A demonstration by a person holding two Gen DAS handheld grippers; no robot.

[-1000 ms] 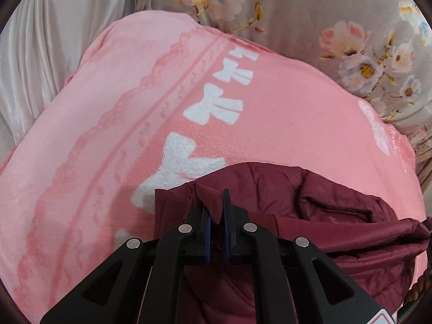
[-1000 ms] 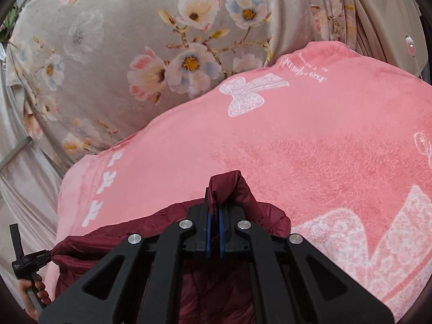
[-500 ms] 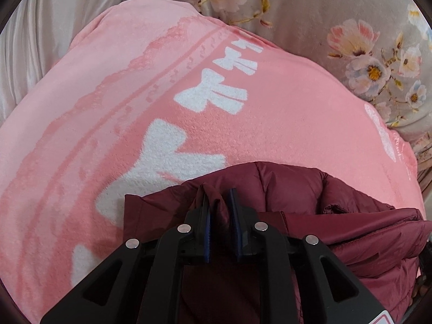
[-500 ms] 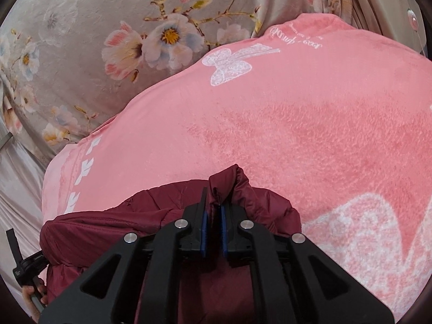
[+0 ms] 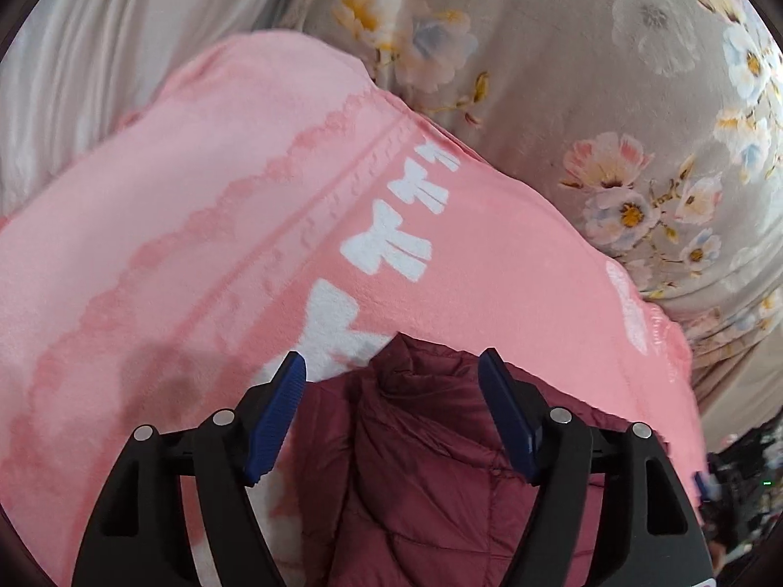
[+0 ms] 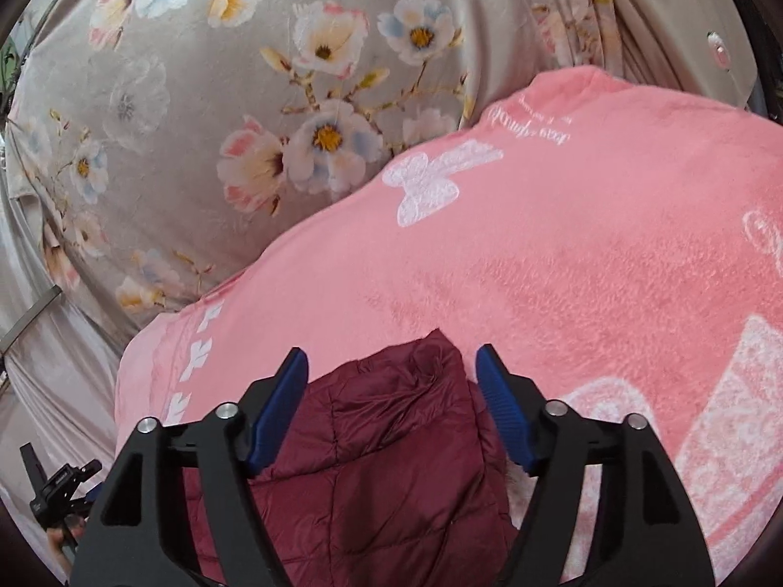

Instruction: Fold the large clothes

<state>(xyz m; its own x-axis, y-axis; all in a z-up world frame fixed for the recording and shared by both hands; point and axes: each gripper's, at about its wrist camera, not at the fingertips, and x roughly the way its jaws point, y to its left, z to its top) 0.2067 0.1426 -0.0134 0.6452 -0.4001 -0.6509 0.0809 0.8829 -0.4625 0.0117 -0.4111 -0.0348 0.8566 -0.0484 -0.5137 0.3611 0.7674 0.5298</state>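
Note:
A dark red quilted jacket (image 5: 421, 464) lies on a pink blanket (image 5: 195, 225). In the left wrist view a peaked corner of it sits between the blue pads of my left gripper (image 5: 392, 364), whose jaws are opening and stand wide, touching nothing. The right wrist view shows another corner of the jacket (image 6: 391, 445) on the pink blanket (image 6: 587, 269), between the spread pads of my right gripper (image 6: 391, 362). Those jaws are opening too, and the fabric lies loose between them.
A grey floral bedcover (image 6: 220, 122) lies beyond the blanket, seen also as floral cover (image 5: 611, 98) in the left wrist view. Pale satin cloth (image 5: 98, 49) bunches at the left. A hand with the other black gripper (image 6: 54, 494) shows at the lower left of the right wrist view.
Both grippers were shut on pinched corners of the jacket; now both stand wide and the corners have dropped onto the blanket. The left view has shifted and rolled a little.

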